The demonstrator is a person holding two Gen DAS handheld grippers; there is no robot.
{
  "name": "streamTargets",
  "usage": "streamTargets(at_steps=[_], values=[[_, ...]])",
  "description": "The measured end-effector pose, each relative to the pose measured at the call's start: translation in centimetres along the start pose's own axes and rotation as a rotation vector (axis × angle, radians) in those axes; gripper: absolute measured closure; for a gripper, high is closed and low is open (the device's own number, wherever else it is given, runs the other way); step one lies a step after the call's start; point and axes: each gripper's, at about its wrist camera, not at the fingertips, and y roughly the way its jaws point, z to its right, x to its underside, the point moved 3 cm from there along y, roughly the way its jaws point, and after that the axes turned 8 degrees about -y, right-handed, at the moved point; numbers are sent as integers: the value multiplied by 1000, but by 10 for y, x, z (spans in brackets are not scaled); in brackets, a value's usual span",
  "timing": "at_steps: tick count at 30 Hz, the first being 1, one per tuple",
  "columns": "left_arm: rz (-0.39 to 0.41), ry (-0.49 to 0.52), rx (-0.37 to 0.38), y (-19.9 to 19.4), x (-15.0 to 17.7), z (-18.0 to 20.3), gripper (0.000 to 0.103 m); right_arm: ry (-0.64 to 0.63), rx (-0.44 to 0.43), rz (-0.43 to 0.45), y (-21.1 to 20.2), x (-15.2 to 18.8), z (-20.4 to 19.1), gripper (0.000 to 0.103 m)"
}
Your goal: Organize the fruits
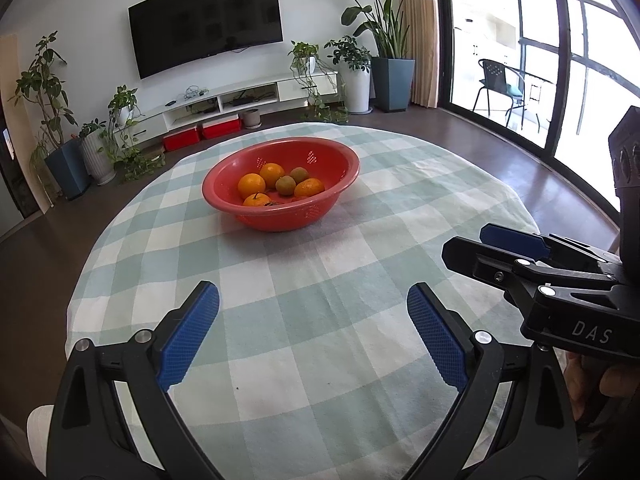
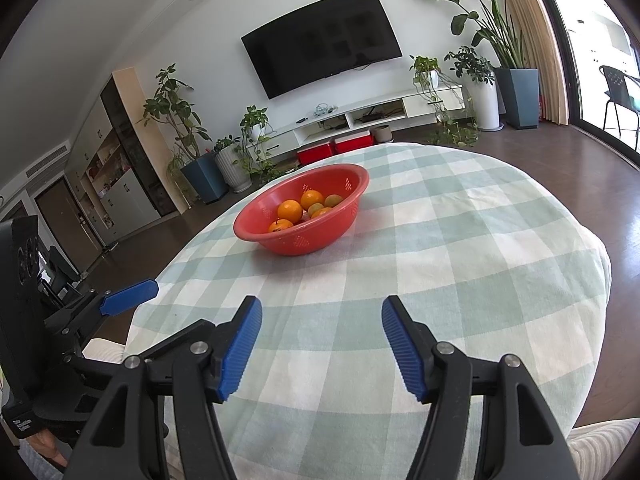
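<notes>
Ahead of both tongs, red perforated plastic bowl point(image 1: 280, 184) of orange and green citrus fruits point(image 1: 251, 185), checked tabletop point(image 1: 320, 280), left tongs point(image 1: 313, 332) spread empty, right tongs point(image 2: 322, 346) spread empty.

A white wall point(image 1: 80, 8) carries a wide black flat television point(image 1: 206, 22), switched off. Below it runs a long, low white media shelf point(image 1: 240, 98) with open compartments holding cables and small black devices; two red boxes point(image 1: 200, 134) sit on the floor under it. Leafy green houseplants stand along the wall: a tall one in a dark blue square planter point(image 1: 392, 82), one in a white cylindrical pot point(image 1: 357, 86), and others at the left in a ribbed white pot point(image 1: 98, 156). The floor is dark brown wood point(image 1: 480, 140). A beige pleated curtain point(image 1: 420, 40) hangs beside black-framed glass doors point(image 1: 560, 60), through which bright daylight falls; a black metal chair point(image 1: 496, 84) stands outside. In the right wrist view, tall cabinets point(image 2: 120, 160) line the left side.
</notes>
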Motion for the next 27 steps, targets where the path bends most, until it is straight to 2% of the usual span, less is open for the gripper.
streamTargets(at_steps=[27], values=[[-3,-7,-8,0,1,0,5,-1,-1,-1,-1,0,-1,36]])
